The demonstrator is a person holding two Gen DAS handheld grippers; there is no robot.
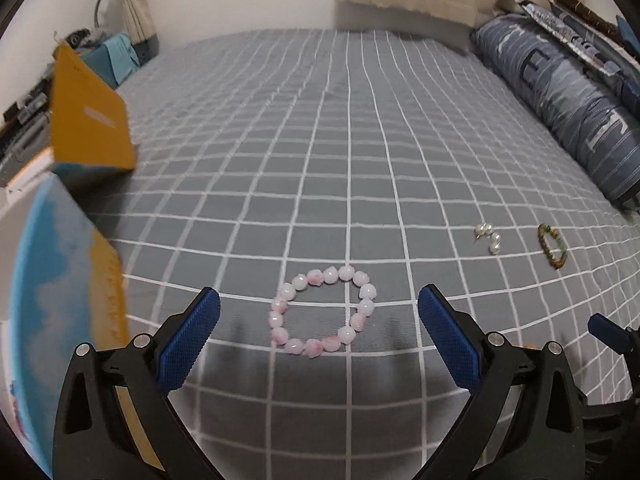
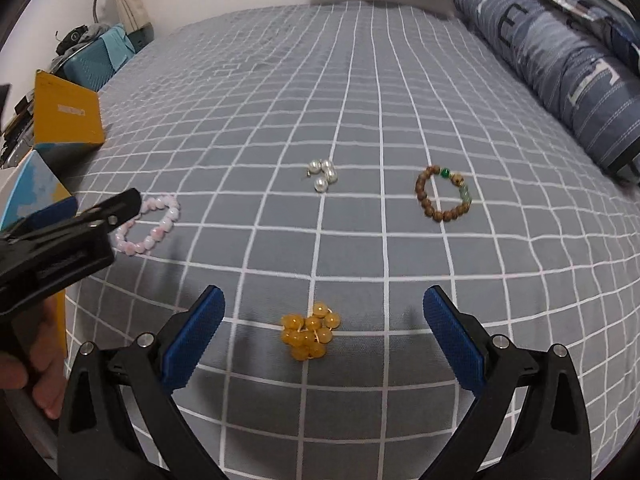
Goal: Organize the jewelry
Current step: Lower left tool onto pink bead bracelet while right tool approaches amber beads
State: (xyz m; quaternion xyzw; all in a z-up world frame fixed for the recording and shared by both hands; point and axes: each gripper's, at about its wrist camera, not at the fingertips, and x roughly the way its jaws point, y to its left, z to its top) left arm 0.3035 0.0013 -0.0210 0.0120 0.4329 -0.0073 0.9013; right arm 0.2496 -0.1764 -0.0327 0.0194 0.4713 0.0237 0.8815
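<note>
Both grippers held low over the bed, which is covered in a grey sheet with a white grid.

Left gripper: jaws spread wide, nothing between the blue pads. The pink bead bracelet lies flat on the sheet as an open ring, centred in the gap between the two fingers and clear of both pads. In the right wrist view the same bracelet sits at the far left, partly behind the left gripper's black finger.

Right gripper: jaws likewise wide apart, empty. The amber bead bracelet lies bunched in a small heap on the sheet, roughly centred between the fingers, touching neither pad.

Farther up the bed, beyond the amber heap: a cluster of pearl pieces, and to its right a brown wooden bead bracelet with green beads, lying flat as a ring. The two are apart from each other. From the left wrist view both appear on the far right, pearls then wooden bracelet.

Left edge of the bed: an open yellow and blue box, lid raised. Right edge: a rolled blue striped quilt running along the side.
</note>
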